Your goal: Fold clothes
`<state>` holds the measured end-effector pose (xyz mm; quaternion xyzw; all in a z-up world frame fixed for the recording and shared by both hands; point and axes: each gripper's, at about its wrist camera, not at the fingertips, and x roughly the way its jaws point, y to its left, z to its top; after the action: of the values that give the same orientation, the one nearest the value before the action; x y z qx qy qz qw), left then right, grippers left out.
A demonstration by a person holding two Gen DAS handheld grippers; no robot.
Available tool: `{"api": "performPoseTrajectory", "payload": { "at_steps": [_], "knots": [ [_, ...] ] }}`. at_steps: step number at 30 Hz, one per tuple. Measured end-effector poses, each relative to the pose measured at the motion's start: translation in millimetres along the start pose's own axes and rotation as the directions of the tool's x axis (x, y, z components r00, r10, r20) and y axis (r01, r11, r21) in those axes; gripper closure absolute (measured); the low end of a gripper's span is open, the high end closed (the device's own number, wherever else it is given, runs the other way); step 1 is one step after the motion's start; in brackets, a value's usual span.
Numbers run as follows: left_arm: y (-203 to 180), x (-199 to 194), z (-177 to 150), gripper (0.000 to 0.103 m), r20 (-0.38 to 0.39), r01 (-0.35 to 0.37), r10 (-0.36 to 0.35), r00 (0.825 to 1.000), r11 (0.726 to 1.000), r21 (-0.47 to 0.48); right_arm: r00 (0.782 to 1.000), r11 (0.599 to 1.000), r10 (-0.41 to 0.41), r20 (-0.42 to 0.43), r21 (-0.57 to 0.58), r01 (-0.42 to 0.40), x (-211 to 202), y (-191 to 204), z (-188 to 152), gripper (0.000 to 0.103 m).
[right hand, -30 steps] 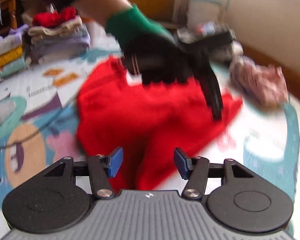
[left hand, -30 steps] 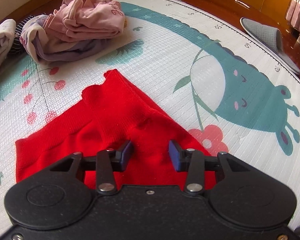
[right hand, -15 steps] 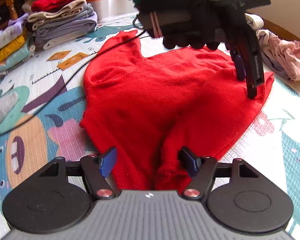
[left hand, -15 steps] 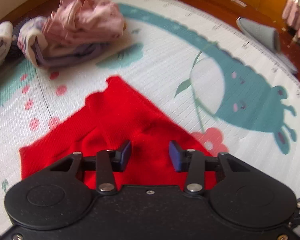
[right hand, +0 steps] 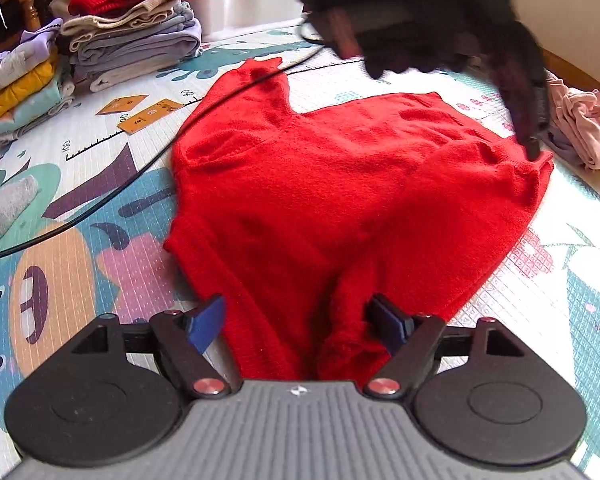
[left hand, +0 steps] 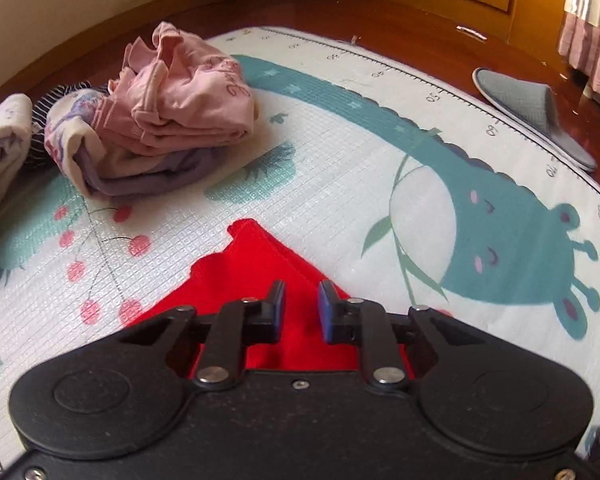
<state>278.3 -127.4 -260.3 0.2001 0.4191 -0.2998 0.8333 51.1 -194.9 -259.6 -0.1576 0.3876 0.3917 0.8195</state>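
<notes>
Hovering low over the play mat [right hand: 100, 184], the right gripper [right hand: 298, 318] has its blue-tipped fingers [right hand: 206, 320] spread wide, one on either side of a bunched fold of the red sweater [right hand: 340, 200]; the fold lies between them, but neither pad presses it. The left gripper [left hand: 301, 306] holds its fingers much closer together, with a narrow gap left between the pads, and red knit shows through that gap. From its own camera I cannot tell whether the tips touch the cloth or ride just above it. In the right wrist view the left gripper [right hand: 534, 152] is blurred, held by a black-gloved hand [right hand: 412, 24], and its tip seems to meet the far corner of the sweater.

The sweater lies mostly flat on the mat, one sleeve [right hand: 252, 84] reaching away toward the folded stacks, and a pointed corner [left hand: 246, 236] showing ahead of the left gripper. A thin black cable [right hand: 148, 168] runs across the mat and over that sleeve.

Beyond the corner, well apart from it, sits a crumpled heap of pink clothing [left hand: 180, 96] on top of a lilac garment [left hand: 148, 176], with a rolled white cloth [left hand: 2, 148] beside it at the left edge. In the right wrist view, stacks of folded clothes [right hand: 128, 40] stand at the far side of the mat, with two orange cards [right hand: 140, 114] lying near them. A grey slipper [left hand: 536, 112] rests at the mat's edge, on the wooden floor [left hand: 380, 16].
</notes>
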Motion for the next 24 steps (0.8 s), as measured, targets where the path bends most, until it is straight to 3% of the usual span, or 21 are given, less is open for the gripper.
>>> {"api": "performPoseTrajectory", "payload": {
  "at_steps": [2, 7, 9, 14, 18, 20, 21, 24],
  "knots": [
    [2.0, 19.5, -0.9, 0.086, -0.066, -0.029, 0.029, 0.997, 1.000, -0.001, 1.000, 1.000, -0.001, -0.003, -0.008, 0.001, 0.8, 1.2, 0.1, 0.022],
    [19.0, 16.9, 6.6, 0.081, -0.084, -0.010, 0.001, 0.996, 0.994, -0.106, 1.000, 0.999, -0.014, -0.008, -0.043, 0.014, 3.4, 7.8, -0.8, 0.018],
    [27.9, 1.2, 11.2, 0.081, -0.064, 0.015, -0.024, 0.998, 0.990, -0.140, 1.000, 0.998, -0.020, -0.005, -0.051, 0.020, 3.5, 9.9, -1.1, 0.018],
    [43.2, -70.4, 6.4, 0.081, -0.056, 0.019, -0.022, 0.998, 0.998, -0.057, 0.999, 1.000, -0.018, 0.038, 0.011, 0.018, -11.2, 2.0, 0.9, 0.032],
    [54.0, -130.6, -32.0, 0.081, -0.111, 0.021, -0.024, 0.994, 0.999, -0.026, 0.998, 0.999, -0.002, 0.071, 0.036, -0.001, -24.4, 2.9, 5.9, 0.034],
    [58.1, -153.9, -60.3, 0.074, -0.131, 0.018, -0.023, 0.991, 0.999, -0.041, 0.997, 0.998, 0.020, 0.080, 0.051, -0.024, -30.6, 3.7, 9.5, 0.035],
    [60.7, -164.3, -77.8, 0.067, -0.136, 0.004, -0.013, 0.991, 0.998, -0.064, 0.996, 0.997, 0.031, 0.081, 0.062, -0.036, -33.1, 3.2, 11.7, 0.036],
    [72.2, -186.2, -126.7, 0.066, -0.162, -0.006, -0.025, 0.986, 0.982, -0.187, 0.996, 0.995, 0.055, 0.067, 0.075, -0.060, -40.3, 1.2, 21.1, 0.044]
  ]
}}
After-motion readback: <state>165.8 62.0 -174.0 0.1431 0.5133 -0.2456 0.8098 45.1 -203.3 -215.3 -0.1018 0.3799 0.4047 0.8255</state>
